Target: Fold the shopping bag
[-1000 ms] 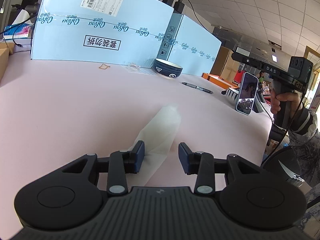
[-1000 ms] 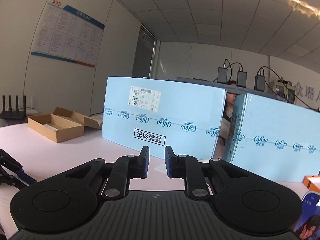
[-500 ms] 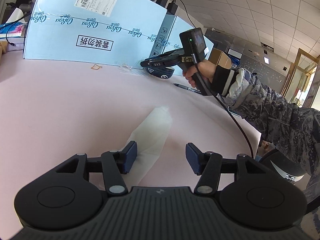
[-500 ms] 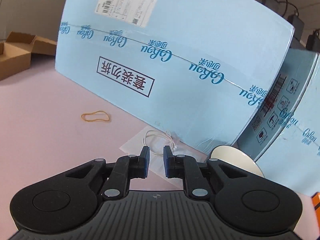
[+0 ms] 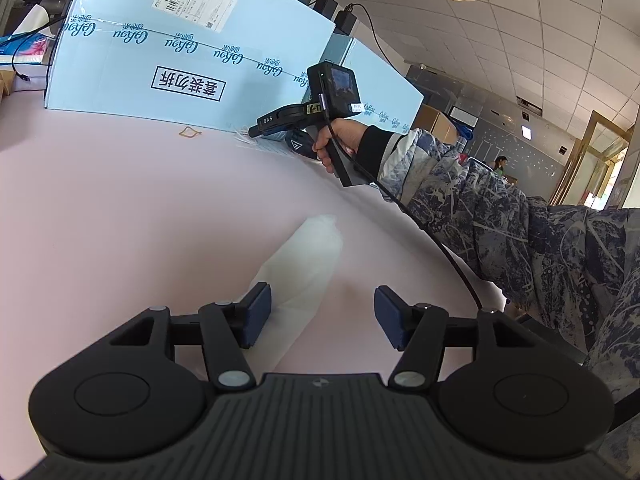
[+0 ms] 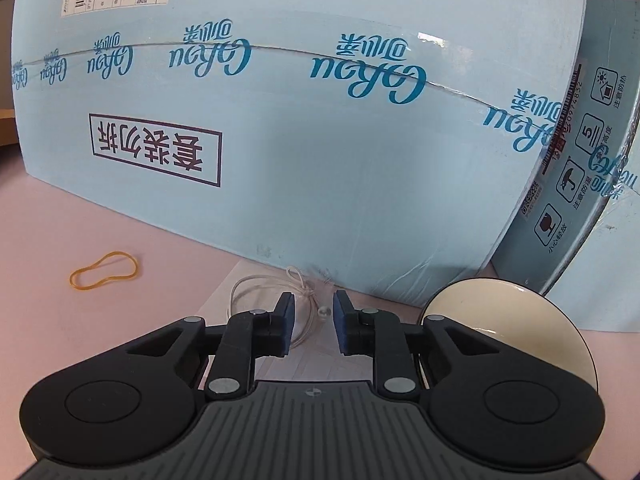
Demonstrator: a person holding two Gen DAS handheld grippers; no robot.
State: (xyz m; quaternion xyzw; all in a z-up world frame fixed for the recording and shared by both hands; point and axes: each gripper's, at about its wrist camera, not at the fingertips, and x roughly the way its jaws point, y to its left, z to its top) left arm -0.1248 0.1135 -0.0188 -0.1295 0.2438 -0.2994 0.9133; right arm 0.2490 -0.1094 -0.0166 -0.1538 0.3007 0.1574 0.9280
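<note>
The shopping bag [image 5: 304,272] is a white, translucent strip folded flat on the pink table [image 5: 120,220]. It runs away from my left gripper [image 5: 322,316]. That gripper hovers open over the bag's near end, with its left finger above the bag's edge and nothing held. My right gripper [image 6: 314,320] is held far across the table by a hand [image 5: 340,140]. It is narrowly open just above a clear plastic sheet [image 6: 244,280] carrying a looped string with a bead [image 6: 322,312]. It is low against the big blue box [image 6: 320,140].
An orange rubber band [image 6: 105,270] lies left of the string. A dark bowl with a cream inside [image 6: 500,320] sits right of the right gripper, before a second blue box [image 6: 580,200]. A patterned sleeve [image 5: 520,232] and cable span the table's right side.
My right gripper swung from high up down to the foot of the blue box and its fingers parted slightly. My left gripper's fingers spread wider over the bag.
</note>
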